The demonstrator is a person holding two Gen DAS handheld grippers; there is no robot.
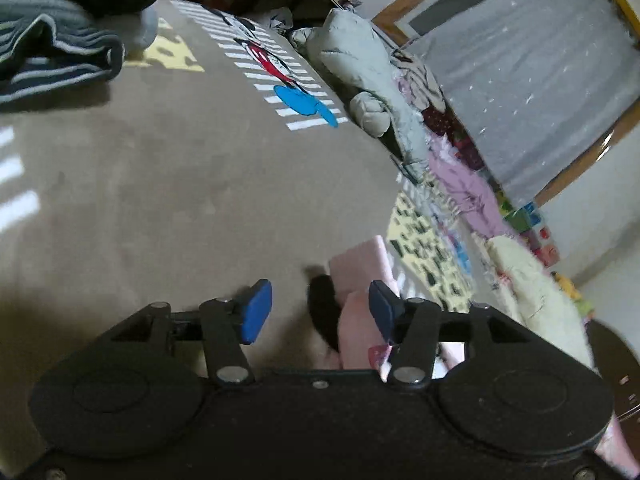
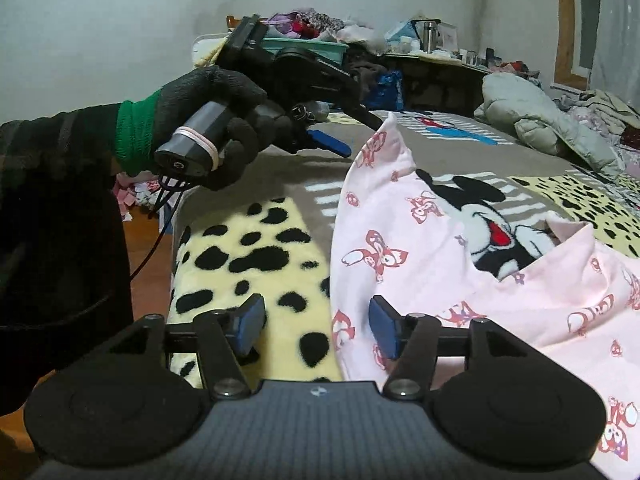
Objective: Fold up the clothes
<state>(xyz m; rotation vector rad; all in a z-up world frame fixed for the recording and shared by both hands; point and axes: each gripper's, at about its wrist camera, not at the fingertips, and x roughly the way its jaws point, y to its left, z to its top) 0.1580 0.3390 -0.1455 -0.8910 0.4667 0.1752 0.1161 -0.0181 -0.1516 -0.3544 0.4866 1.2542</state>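
A pale pink garment (image 2: 404,248) with red bow prints lies on the cartoon-print blanket (image 2: 256,240), one corner standing up at the back. My right gripper (image 2: 316,330) is open low over the garment's left edge, the cloth lying by the right pad. A gloved hand (image 2: 208,104) holds my left gripper (image 2: 356,136) just beside that raised corner. In the left wrist view my left gripper (image 1: 320,312) is open, with the pink garment (image 1: 358,320) under its right finger (image 1: 382,312) and nothing pinched between the pads.
A dark striped garment (image 1: 56,60) lies at the blanket's far left. A grey puffer jacket (image 1: 360,64) and mixed clothes (image 1: 468,184) pile along the window side. A green basket (image 2: 312,46) and a cluttered shelf (image 2: 432,52) stand behind. The bed's edge (image 2: 176,240) drops to the floor at left.
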